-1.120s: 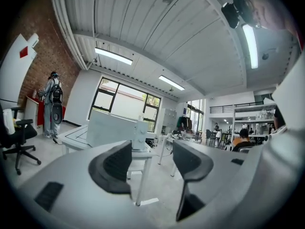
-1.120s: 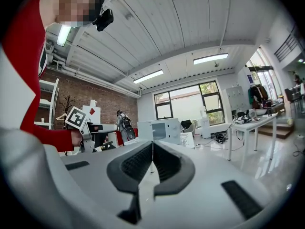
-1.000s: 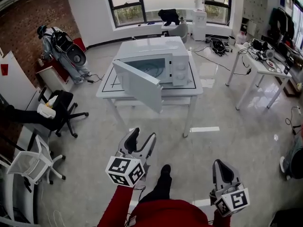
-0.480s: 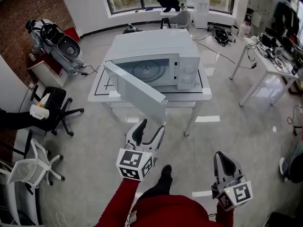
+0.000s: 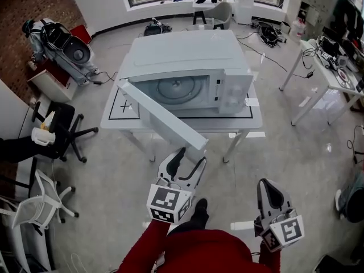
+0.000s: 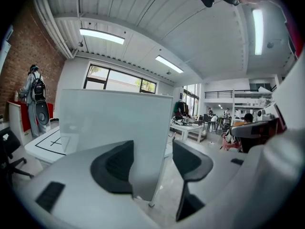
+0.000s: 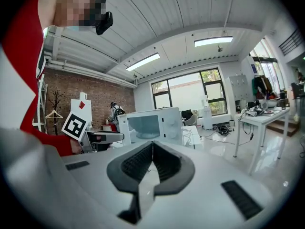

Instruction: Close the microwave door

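A white microwave (image 5: 187, 67) stands on a white table (image 5: 256, 115), and its door (image 5: 162, 118) swings wide open toward me, hinged at the left. Inside, the round turntable (image 5: 173, 88) shows. My left gripper (image 5: 187, 162) is open, just below the door's free edge and not touching it. In the left gripper view the door (image 6: 114, 128) fills the space straight ahead of the open left gripper (image 6: 152, 163). My right gripper (image 5: 270, 195) hangs low at the right, shut and empty. The right gripper view shows the microwave (image 7: 152, 125) far beyond the shut right gripper (image 7: 152, 159).
Black office chairs (image 5: 62, 127) and a white chair (image 5: 40, 201) stand at the left. A white desk (image 5: 327, 58) with clutter is at the right. A grey machine (image 5: 62, 47) sits by the brick wall. Cables lie on the floor behind the microwave table.
I have walked closer to the microwave. The left gripper has risen and moved forward to just under the open door's edge. The right gripper stays low and shut.
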Tool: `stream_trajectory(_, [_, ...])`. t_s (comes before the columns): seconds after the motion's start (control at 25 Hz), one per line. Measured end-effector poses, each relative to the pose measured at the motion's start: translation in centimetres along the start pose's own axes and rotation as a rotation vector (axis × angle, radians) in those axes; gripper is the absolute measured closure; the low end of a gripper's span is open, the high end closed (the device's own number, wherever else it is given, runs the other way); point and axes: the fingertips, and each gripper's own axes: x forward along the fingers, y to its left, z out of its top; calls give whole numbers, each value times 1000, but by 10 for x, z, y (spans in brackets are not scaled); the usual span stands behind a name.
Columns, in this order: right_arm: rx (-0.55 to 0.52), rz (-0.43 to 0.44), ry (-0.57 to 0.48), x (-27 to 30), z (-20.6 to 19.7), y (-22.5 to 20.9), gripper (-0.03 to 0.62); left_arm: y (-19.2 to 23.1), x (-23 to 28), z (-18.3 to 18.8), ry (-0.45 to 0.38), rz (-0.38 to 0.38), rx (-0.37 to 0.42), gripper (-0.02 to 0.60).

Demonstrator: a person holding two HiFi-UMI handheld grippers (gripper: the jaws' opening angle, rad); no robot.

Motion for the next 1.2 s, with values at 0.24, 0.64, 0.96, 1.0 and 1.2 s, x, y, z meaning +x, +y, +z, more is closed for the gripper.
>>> stream_trajectory(0.24, [3, -13, 4, 14, -7, -3, 580, -2, 18, -8, 18, -44, 7, 327])
stream_trajectory(0.64, [29, -30, -43, 37, 6, -10, 580, 0, 68, 3, 15, -125, 11, 327])
stream_trajectory(0.96, [9, -62, -12, 41, 2, -17, 580, 16, 97, 22, -19, -107, 16, 327])
stream_trajectory(1.0, [13, -62, -16, 42, 4, -17, 580, 18, 100, 24, -22, -103, 13, 330])
stream_trajectory(1.2, [33, -57, -30, 50, 10, -24, 580, 23, 115, 28, -30, -87, -9, 340])
